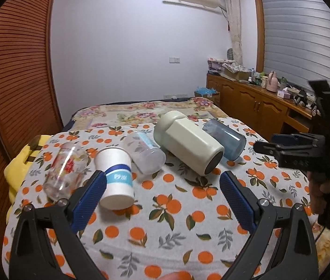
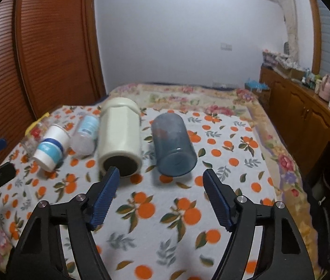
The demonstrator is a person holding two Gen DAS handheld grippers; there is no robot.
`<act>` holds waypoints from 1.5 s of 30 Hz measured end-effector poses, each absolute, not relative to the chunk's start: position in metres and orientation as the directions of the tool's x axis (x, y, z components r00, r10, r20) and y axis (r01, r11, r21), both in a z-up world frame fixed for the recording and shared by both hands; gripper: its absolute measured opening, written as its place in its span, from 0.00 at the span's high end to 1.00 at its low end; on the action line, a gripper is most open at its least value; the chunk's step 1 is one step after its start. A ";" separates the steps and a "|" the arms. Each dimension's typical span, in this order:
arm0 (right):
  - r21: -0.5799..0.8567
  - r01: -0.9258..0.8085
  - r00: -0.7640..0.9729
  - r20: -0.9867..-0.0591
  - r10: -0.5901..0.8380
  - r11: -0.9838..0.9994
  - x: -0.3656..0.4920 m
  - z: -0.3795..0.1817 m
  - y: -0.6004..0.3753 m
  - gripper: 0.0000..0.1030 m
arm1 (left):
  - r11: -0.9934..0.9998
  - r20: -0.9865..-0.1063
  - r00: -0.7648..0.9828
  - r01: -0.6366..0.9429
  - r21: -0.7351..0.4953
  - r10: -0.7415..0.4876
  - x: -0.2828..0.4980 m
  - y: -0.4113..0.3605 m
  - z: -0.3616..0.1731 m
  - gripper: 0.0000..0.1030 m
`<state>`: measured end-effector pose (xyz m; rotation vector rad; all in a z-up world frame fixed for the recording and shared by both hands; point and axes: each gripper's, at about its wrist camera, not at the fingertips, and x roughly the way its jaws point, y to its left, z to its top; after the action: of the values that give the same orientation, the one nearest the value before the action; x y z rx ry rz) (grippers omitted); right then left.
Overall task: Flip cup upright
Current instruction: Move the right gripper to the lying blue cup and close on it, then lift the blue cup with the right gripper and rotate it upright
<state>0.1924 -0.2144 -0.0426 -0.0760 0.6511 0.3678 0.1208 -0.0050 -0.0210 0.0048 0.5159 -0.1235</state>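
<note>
Several cups lie on their sides on the orange-print cloth [image 1: 165, 221]: a clear flowered glass [image 1: 64, 170], a white paper cup with a blue band [image 1: 117, 177], a frosted plastic cup [image 1: 145, 154], a cream mug [image 1: 188, 142] and a blue tumbler [image 1: 225, 138]. My left gripper [image 1: 163, 182] is open and empty, its left finger beside the paper cup. My right gripper [image 2: 161, 179] is open and empty, just short of the blue tumbler [image 2: 173, 147], its left finger near the cream mug [image 2: 120, 137]. The right gripper also shows in the left wrist view [image 1: 265, 148].
The table stands against a bed with a floral blanket [image 1: 141, 112]. A slatted wooden door [image 1: 18, 70] is on the left. A wooden cabinet [image 1: 253, 102] with clutter runs along the right. A yellow cloth [image 1: 18, 163] hangs at the table's left edge.
</note>
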 end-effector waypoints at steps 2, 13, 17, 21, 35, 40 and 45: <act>0.058 -0.368 0.704 -0.635 0.319 0.928 0.208 -0.045 -0.216 0.31 | 0.992 -0.503 0.856 0.125 -0.015 -0.115 0.130 -0.006 -0.021 0.04; 0.117 -0.389 0.574 -0.745 0.340 0.914 0.285 -0.061 -0.208 0.41 | 0.990 -0.547 0.826 0.128 -0.050 -0.135 0.170 0.003 -0.023 0.06; 0.117 -0.405 0.533 -0.775 0.339 0.907 0.306 -0.066 -0.201 0.40 | 0.988 -0.553 0.818 0.139 -0.071 -0.155 0.178 0.006 -0.023 0.07; 0.125 -0.420 0.494 -0.799 0.342 0.899 0.319 -0.070 -0.193 0.39 | 0.986 -0.554 0.816 0.148 -0.076 -0.165 0.183 0.007 -0.023 0.09; 0.157 -0.392 0.399 -0.859 0.322 0.906 0.350 -0.089 -0.181 0.35 | 0.987 -0.564 0.810 0.142 -0.080 -0.162 0.183 0.011 -0.026 0.09; 0.162 -0.373 0.436 -0.839 0.327 0.913 0.340 -0.082 -0.193 0.35 | 0.987 -0.567 0.807 0.142 -0.082 -0.163 0.179 0.013 -0.029 0.09; 0.178 -0.365 0.474 -0.809 0.347 0.914 0.307 -0.067 -0.211 0.35 | 0.987 -0.563 0.810 0.139 -0.083 -0.162 0.169 0.013 -0.030 0.09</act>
<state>0.3066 -0.2113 -0.0670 -0.0198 0.9846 0.4351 0.1690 0.0127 -0.0304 -0.0389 0.6050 -0.1608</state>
